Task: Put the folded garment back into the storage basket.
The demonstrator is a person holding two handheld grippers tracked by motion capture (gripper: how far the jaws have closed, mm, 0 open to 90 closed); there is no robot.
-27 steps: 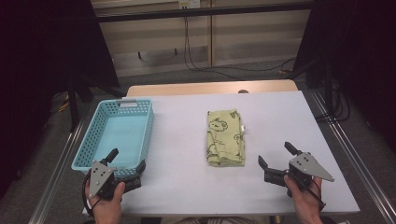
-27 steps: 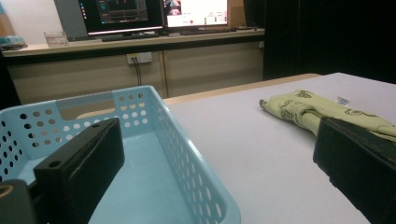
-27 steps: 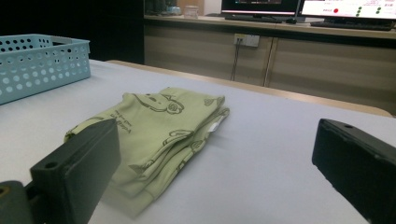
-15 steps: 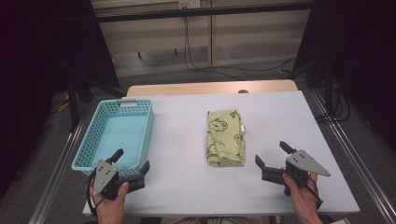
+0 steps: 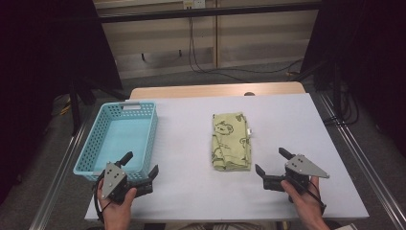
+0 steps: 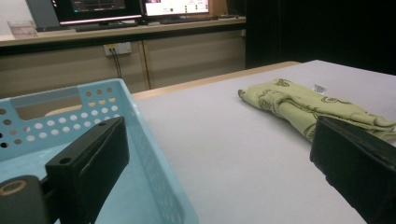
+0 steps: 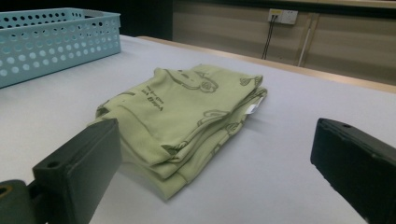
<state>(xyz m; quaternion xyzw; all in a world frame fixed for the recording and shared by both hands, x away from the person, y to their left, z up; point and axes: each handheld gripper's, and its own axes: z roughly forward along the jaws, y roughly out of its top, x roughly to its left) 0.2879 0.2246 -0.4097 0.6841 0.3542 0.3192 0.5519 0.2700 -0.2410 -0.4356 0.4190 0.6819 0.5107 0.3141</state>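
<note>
- Black two-jaw right gripper [image 5: 272, 168] hovers with jaws spread and empty, near the folded pale-green printed cotton cloth [image 5: 231, 141] at mid-table; the black left gripper [image 5: 140, 167], likewise gaping, sits at the light-blue perforated plastic basket [image 5: 91, 152].
- Pinching just the top layer could unfold the soft stack.
- Cloth edges look rounded and limp; a small white tag [image 7: 251, 108], probably a label, sticks out.
- Matte white tabletop [image 5: 297, 120] may let fabric slide.

Cloth's [image 7: 187, 121] small tag [image 7: 252, 108] unreadable
</note>
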